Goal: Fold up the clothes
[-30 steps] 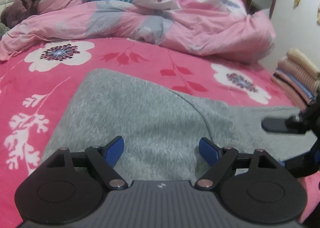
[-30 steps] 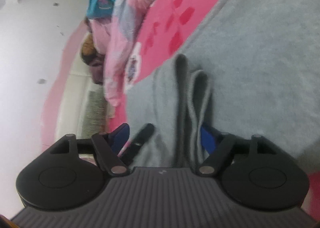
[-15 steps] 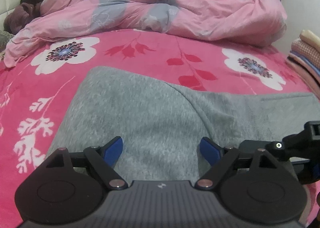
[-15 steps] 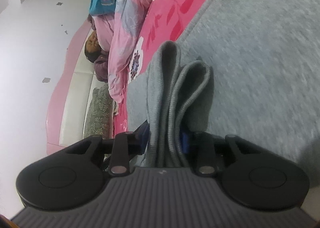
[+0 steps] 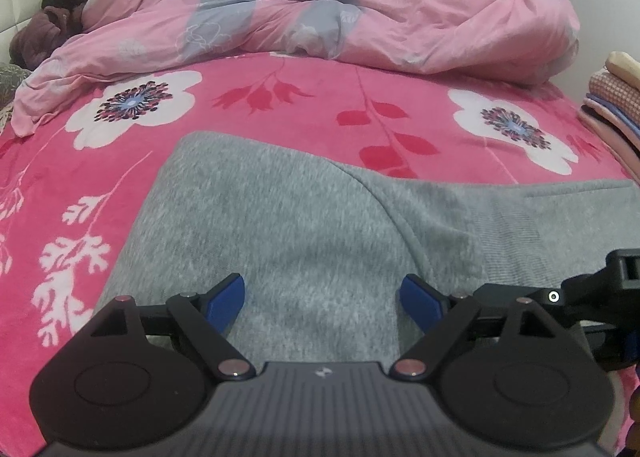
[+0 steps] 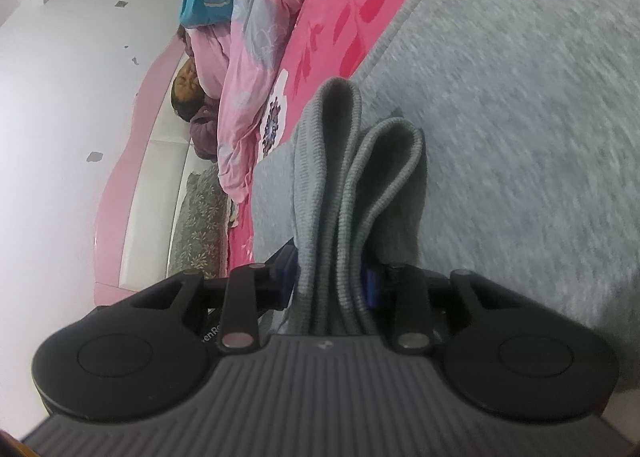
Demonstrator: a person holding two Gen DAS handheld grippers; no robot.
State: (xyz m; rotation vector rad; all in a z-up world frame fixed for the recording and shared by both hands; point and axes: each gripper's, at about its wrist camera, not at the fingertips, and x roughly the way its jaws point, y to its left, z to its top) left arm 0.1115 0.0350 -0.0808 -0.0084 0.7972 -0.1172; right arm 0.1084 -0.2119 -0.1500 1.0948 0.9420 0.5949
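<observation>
1 grey garment [image 5: 304,225], 1 quilt [image 5: 360,25], 1 towel stack [image 5: 612,97], 2 tools.

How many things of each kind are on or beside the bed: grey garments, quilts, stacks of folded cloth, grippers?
Grey garment: 1
Pink quilt: 1
Stack of folded cloth: 1
Grippers: 2, the left gripper and the right gripper
Total: 5
</observation>
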